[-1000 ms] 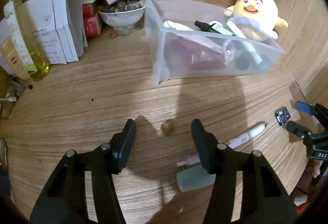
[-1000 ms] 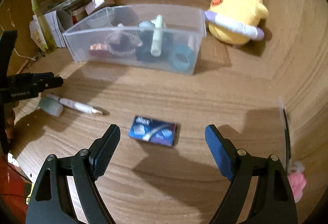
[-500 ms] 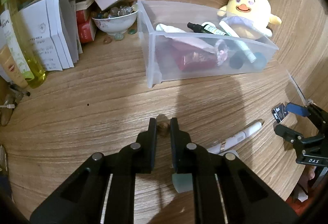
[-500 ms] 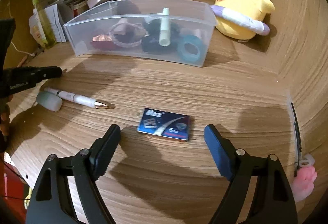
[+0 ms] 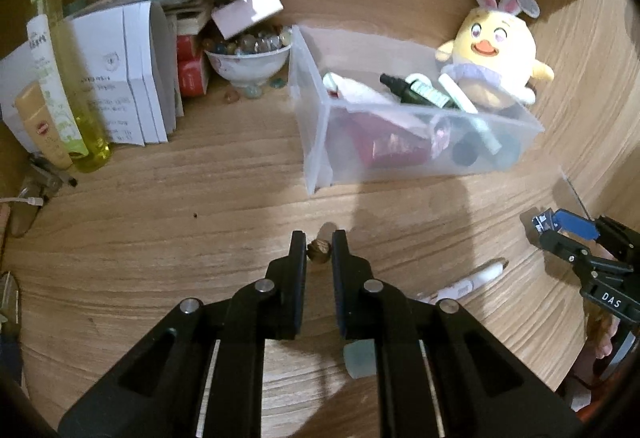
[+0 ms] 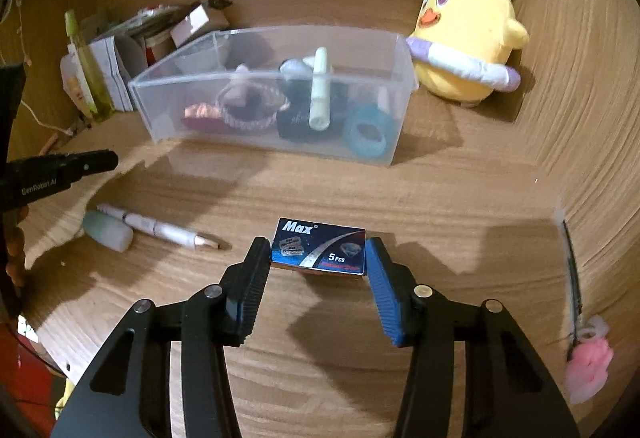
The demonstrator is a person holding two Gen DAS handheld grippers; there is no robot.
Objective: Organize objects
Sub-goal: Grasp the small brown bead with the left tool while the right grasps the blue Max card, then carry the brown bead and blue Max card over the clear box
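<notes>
The left gripper (image 5: 319,244) is clenched on a small brown bead (image 5: 319,251) at its fingertips, low over the wooden desk (image 5: 200,222), with bare wood stretching ahead to the clear bin (image 5: 316,141). The right gripper (image 6: 318,252) has just been closing around the blue Max box (image 6: 319,250); both pads meet the box's short ends as it lies flat on the desk. There is open wood between it and the bin, while the raised side wall hems in the right. Only the left view shows the bowl of marbles (image 5: 248,63), the white booklets (image 5: 132,73) and the yellow bottle (image 5: 68,85). The right view alone gives the box label and the pen's (image 6: 160,228) gold tip. The yellow plush chick (image 6: 464,41) sits behind the bin's far end
</notes>
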